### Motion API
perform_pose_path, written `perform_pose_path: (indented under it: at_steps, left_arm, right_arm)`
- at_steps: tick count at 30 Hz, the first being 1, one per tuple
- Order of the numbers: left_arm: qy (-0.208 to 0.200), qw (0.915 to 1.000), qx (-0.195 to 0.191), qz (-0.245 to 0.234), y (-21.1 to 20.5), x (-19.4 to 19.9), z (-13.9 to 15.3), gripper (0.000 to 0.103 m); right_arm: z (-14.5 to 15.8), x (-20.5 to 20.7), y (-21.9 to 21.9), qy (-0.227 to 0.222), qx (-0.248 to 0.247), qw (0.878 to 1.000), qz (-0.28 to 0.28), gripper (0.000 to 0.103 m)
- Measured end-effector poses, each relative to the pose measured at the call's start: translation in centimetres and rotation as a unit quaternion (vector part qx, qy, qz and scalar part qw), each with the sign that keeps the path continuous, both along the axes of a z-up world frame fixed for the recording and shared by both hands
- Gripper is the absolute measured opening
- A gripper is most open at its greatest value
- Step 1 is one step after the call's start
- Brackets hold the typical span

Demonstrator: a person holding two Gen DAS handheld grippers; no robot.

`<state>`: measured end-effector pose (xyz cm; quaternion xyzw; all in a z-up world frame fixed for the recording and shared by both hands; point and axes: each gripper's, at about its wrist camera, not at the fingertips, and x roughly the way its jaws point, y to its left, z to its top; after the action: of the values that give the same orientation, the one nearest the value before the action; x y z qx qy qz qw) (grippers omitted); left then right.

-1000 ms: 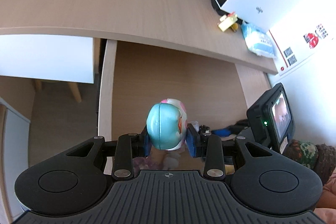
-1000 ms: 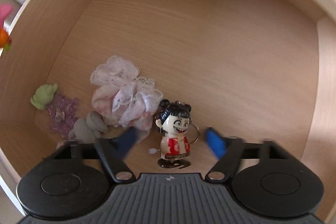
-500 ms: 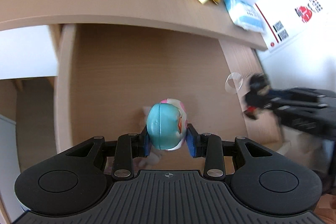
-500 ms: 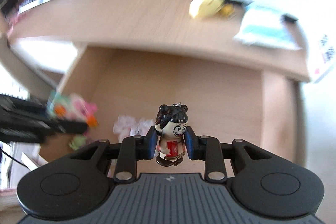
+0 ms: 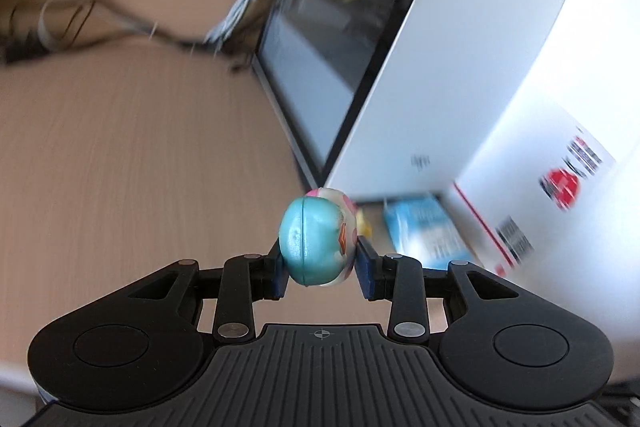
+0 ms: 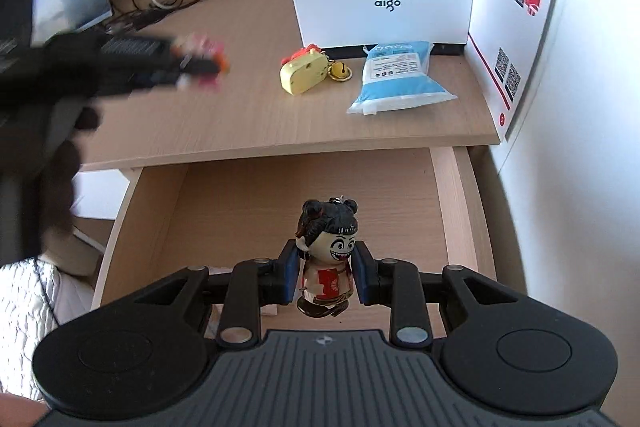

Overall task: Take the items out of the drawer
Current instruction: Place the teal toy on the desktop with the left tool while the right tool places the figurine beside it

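Both grippers are carrying toys from the drawer [image 6: 452, 211] toward the worktop [image 6: 256, 115]: left gripper [image 5: 320, 263] jaws clamping a teal ball toy [image 5: 314, 243] above the worktop, right gripper [image 6: 325, 277] jaws pinching a figurine [image 6: 328, 259] above the drawer, each next needing setting down beside the yellow keychain [image 6: 306, 75]

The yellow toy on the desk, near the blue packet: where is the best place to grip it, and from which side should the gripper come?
Probably grip the yellow toy across its blocky body, coming from above, one finger on its near long face and one on the far face. It lies flat with those faces free. Avoid its right end, where the gold bell hangs, with the blue packet just beyond.
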<state>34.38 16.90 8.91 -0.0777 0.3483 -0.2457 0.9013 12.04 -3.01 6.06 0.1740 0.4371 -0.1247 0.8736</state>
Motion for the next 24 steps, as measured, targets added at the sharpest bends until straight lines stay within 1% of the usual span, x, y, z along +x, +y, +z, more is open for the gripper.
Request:
perform_pose_path:
  at_steps: [2,5,7,9,12,15,16,17,21,24]
  left_arm:
    - [-0.010,0.9999,0.010,0.003,-1.0,1.4,-1.3,0.038]
    - [-0.011,0.9984,0.053,0.015,-2.5,2.6,-3.7,0.038]
    - [-0.015,0.9964,0.082,0.020,-3.2,2.9,-4.7,0.038]
    - [0.008,0.9936,0.111,0.017,-3.4,3.2,-5.5,0.039]
    - [0.031,0.9892,0.144,0.005,-3.1,2.8,-5.8,0.039]
    - [0.033,0.9837,0.176,-0.015,-2.8,2.2,-5.7,0.039]
    - [0.041,0.9836,0.175,-0.017,-2.5,2.1,-5.6,0.039]
    - [0.050,0.9848,0.166,-0.016,-2.1,1.9,-5.5,0.039]
    - [0.093,0.9897,0.109,-0.007,0.0,0.9,-5.2,0.039]
    - [0.103,0.9913,0.082,0.005,1.3,-0.8,-4.6,0.039]
  right_arm:
    - [0.0,0.0,0.0,-0.002,-0.004,1.000,-0.002,0.027]
    - [0.0,0.1,0.0,-0.002,-0.013,1.000,-0.008,0.027]
    - [-0.2,0.1,-0.2,-0.001,-0.012,1.000,-0.011,0.027]
    - [-0.6,0.0,-0.5,0.004,-0.010,1.000,-0.016,0.027]
    - [-1.3,0.0,-0.7,0.014,-0.005,1.000,-0.023,0.027]
    - [-1.6,0.3,-0.6,0.018,-0.005,1.000,-0.023,0.027]
    - [-1.6,0.4,-0.6,0.018,-0.004,1.000,-0.021,0.027]
    - [-1.7,0.5,-0.5,0.017,-0.005,1.000,-0.019,0.027]
    - [-1.9,1.2,-0.5,0.017,-0.009,1.000,-0.012,0.027]
    - [-1.4,1.8,-1.0,0.008,-0.006,1.000,-0.014,0.027]
